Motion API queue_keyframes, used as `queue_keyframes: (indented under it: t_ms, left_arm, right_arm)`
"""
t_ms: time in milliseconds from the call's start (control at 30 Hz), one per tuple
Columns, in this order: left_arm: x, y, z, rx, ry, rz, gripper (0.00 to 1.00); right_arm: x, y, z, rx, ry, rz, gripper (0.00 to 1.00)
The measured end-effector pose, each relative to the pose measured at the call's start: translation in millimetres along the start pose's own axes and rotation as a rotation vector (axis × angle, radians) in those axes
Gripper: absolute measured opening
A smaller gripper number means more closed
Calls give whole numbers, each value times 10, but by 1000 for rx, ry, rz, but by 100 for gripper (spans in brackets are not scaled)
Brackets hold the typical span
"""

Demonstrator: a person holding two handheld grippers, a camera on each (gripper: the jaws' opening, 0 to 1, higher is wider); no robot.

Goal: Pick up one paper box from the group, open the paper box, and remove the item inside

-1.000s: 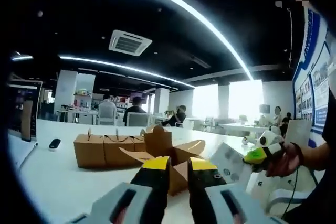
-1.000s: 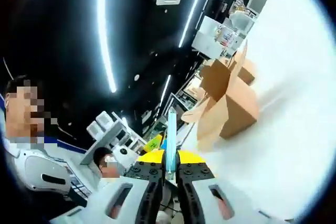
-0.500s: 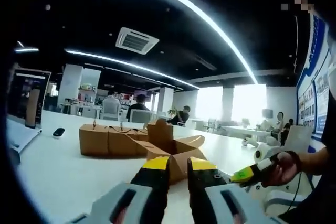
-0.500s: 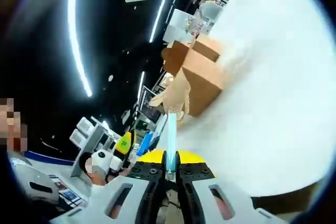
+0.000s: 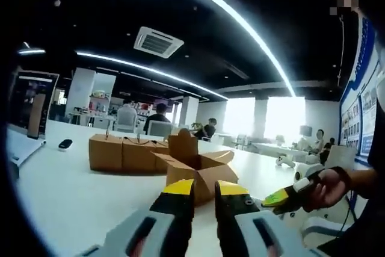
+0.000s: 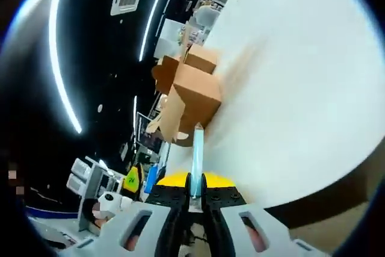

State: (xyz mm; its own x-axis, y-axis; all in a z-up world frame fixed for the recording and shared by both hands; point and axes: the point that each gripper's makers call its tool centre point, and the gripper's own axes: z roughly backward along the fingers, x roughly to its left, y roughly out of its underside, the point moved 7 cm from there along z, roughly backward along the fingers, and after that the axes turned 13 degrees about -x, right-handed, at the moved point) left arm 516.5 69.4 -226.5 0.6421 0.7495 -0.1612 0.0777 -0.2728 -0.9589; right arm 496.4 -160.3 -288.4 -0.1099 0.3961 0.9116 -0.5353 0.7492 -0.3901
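- The opened brown paper box point(image 5: 195, 170) with raised flaps is sitting on the white table point(image 5: 72, 203), just beyond the left gripper point(image 5: 204, 188), in front of a row of closed brown paper boxes point(image 5: 123, 153)
- The left gripper's yellow-tipped jaws are standing slightly apart, gripping nothing
- The right gripper point(image 6: 194, 188) is clamping a thin flat pale blue item point(image 6: 197, 157) upright between closed jaws, close to the table edge, near the opened box point(image 6: 192, 97)
- A person's hand point(image 5: 328, 188) is holding the right gripper point(image 5: 283, 197) beside the table

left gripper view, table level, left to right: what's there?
Monitor → small black device → closed boxes → opened box → right gripper → person's hand.
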Motion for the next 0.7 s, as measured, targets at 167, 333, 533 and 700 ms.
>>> queue_keyframes:
  t_ms: [167,333,533,700]
  left_arm:
    - [15,15,-20,2,-3,8,16]
    - [2,14,-46,-3,2,12,16]
    - [-19,42,-38,7,8,36,16]
    - [-3,109,-47,36,-9,74,18]
  right_arm:
    - [49,-10,-97,-22,27,9,9]
    - [17,-22,-140,-44,61,64,10]
    - [33,-62,-86,-50,62,186,17]
    - [96,-151,-67,-60,31,307,35]
